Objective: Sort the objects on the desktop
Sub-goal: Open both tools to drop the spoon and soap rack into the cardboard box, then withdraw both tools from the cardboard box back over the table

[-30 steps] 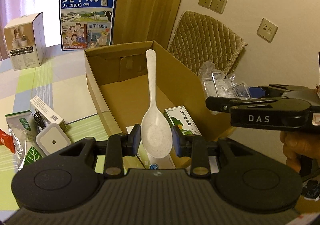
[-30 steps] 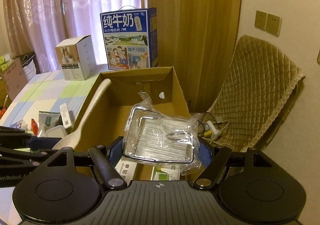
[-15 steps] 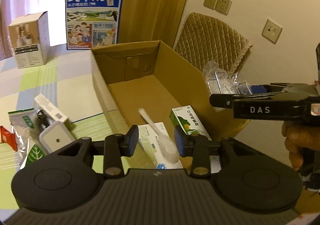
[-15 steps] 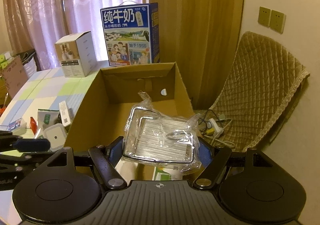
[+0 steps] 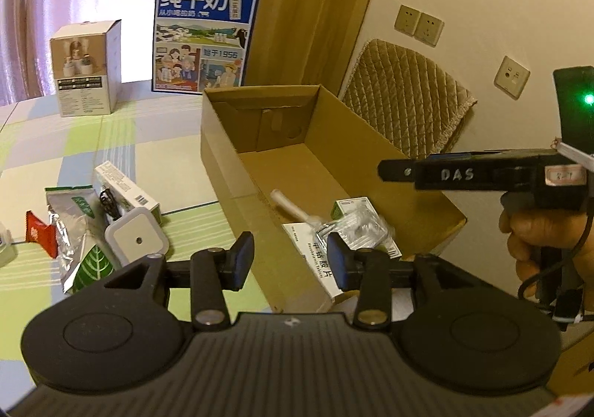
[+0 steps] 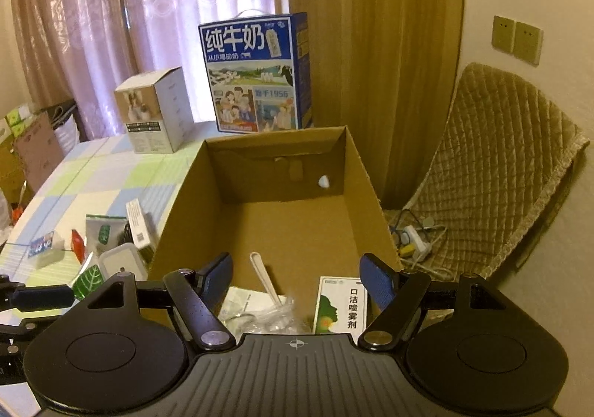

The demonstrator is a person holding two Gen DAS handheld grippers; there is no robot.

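Observation:
An open cardboard box (image 5: 222, 142) stands on the checked tablecloth. Inside it lie a white spoon (image 5: 293, 207), a plastic-wrapped metal rack (image 5: 356, 227) and a green-and-white spray box (image 6: 339, 305). My left gripper (image 5: 289, 257) hovers over the box's near left wall; its jaws are opening with nothing between them. My right gripper (image 6: 297, 272) stands open above the near end of the box, over the spoon (image 6: 263, 278) and the rack (image 6: 267, 317), holding nothing. From the left wrist view the right gripper (image 5: 386, 170) reaches in from the right, held by a hand.
Left of the box lie a white square device (image 5: 135, 240), a silver-green pouch (image 5: 74, 209), a red packet (image 5: 39, 235) and a white barcode box (image 5: 126, 190). A blue milk carton (image 5: 204, 38) and a white carton (image 5: 87, 68) stand at the back. A quilted chair (image 5: 404, 109) is right.
The left gripper let go of the spoon, which now lies in the box, and shifted left. The right gripper released the wrapped rack, which dropped into the box.

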